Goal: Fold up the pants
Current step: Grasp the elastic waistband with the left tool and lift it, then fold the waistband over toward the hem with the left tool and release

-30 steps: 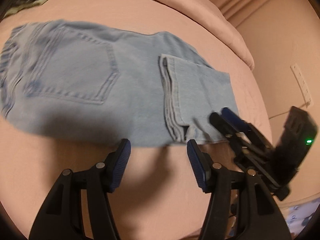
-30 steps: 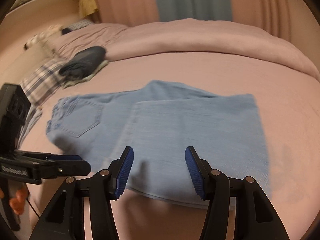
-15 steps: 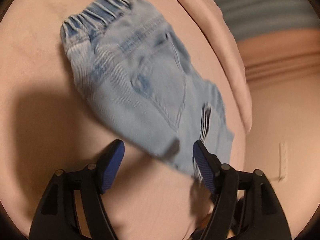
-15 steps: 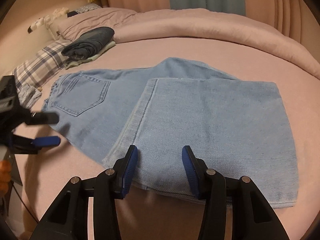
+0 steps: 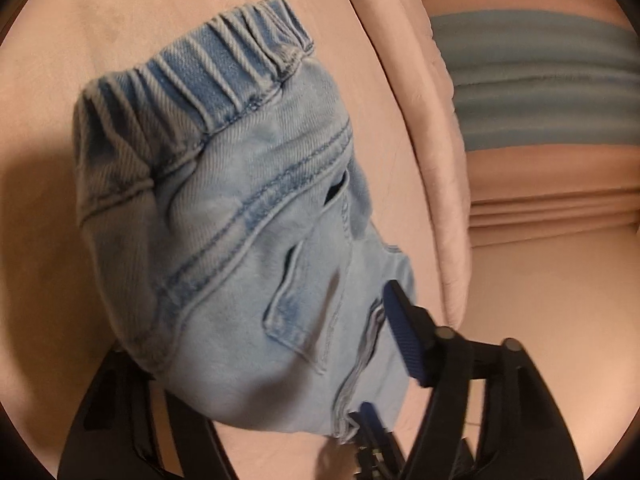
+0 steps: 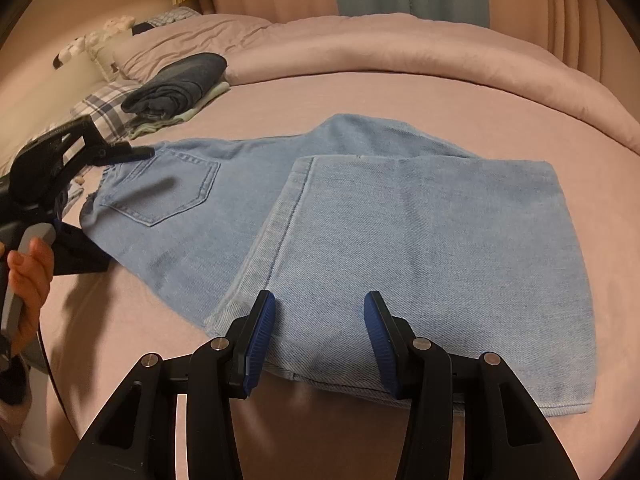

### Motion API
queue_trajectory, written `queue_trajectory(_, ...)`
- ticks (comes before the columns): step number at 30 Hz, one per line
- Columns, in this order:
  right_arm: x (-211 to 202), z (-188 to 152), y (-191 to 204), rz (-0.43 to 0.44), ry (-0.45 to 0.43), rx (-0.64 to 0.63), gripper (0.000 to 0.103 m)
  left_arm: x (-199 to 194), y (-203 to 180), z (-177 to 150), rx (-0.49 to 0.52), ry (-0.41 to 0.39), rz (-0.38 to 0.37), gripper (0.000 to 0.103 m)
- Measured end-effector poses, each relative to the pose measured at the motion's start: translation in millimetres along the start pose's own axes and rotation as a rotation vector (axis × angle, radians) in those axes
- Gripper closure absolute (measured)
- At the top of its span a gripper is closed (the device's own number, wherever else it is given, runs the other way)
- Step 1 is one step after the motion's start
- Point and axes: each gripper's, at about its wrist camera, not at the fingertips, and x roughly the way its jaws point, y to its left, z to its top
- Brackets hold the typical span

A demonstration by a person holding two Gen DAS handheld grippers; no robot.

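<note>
Light blue jeans (image 6: 360, 216) lie on the pink bed (image 6: 280, 92), the legs folded back over the seat. The elastic waistband (image 5: 224, 68) fills the left wrist view. My left gripper (image 5: 260, 328) is turned on its side at the waist end, and its jaws are closing with the denim between them. One blue pad (image 5: 400, 336) shows beside the fabric, while the other finger is hidden under it. In the right wrist view the left gripper (image 6: 104, 188) straddles the waist edge. My right gripper (image 6: 318, 340) stands open over the near edge of the folded legs.
A dark folded garment pile (image 6: 176, 84) and a plaid pillow (image 6: 100, 108) lie at the back left. The rolled-back pink duvet (image 6: 400, 52) runs across the far side. A person's hand (image 6: 28, 276) holds the left gripper's handle at the left bed edge.
My left gripper rolled onto its side and moved along the jeans to the waist end, where the waistband now sits between its jaws. The right gripper narrowed slightly and stayed put.
</note>
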Motion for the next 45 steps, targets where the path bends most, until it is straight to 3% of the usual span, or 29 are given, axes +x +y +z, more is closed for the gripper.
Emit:
queue_trajectory(3, -0.3, 0.2, 1.5, 0.000, 0.003, 0.001, 0.054, 0.5, -3.6, -0.7, 0.004, -0.004, 0.025, 0.054)
queue_trajectory(5, -0.5, 1.3, 2.8, -0.003, 0.010, 0.000, 0.054, -2.7, -4.4, -1.6, 0.027, 0.001, 0.081, 0.071)
queue_trajectory(8, -6.2, 7.7, 3.9, -0.011, 0.021, 0.015, 0.054, 0.2, -20.9, -8.6, 0.149, -0.031, 0.162, 0.078)
queue_trajectory(11, -13.9, 21.8, 9.3, -0.035, -0.016, -0.006, 0.053, -1.1, -43.3, -16.6, 0.310, -0.066, 0.211, 0.078)
queue_trajectory(15, -0.4, 51.1, 14.7, -0.077, -0.018, -0.041, 0.054, -3.8, -55.3, -18.1, 0.396, -0.083, 0.192, 0.078)
queue_trajectory(18, 23.3, 73.4, 18.3, -0.073, 0.007, -0.041, 0.054, 1.0, -52.8, -18.1, 0.411, -0.080, 0.186, 0.079)
queue_trajectory(20, 37.6, 79.8, 20.5, -0.067, 0.032, -0.048, 0.060, 3.4, -50.1, -17.2, 0.412, -0.075, 0.184, 0.079)
queue_trajectory(25, 74.0, 80.3, 38.1, -0.101, 0.123, -0.111, 0.064, 10.2, -51.1, -12.2, 0.400, -0.064, 0.172, 0.079)
queue_trajectory(28, 74.2, 81.1, 42.2, -0.113, 0.129, -0.135, 0.064, 10.4, -52.4, -11.7, 0.400, -0.060, 0.168, 0.079)
queue_trajectory(34, 56.3, 85.2, 45.6, -0.055, 0.100, -0.114, 0.064, 10.6, -49.7, -10.7, 0.400, -0.053, 0.163, 0.079)
queue_trajectory(40, 77.3, 80.0, 60.5, -0.025, 0.148, -0.162, 0.064, 11.9, -50.3, -9.1, 0.405, -0.043, 0.167, 0.079)
queue_trajectory(45, 62.8, 79.4, 62.4, 0.020, 0.148, -0.137, 0.064, 12.4, -52.5, -9.5, 0.413, -0.047, 0.167, 0.079)
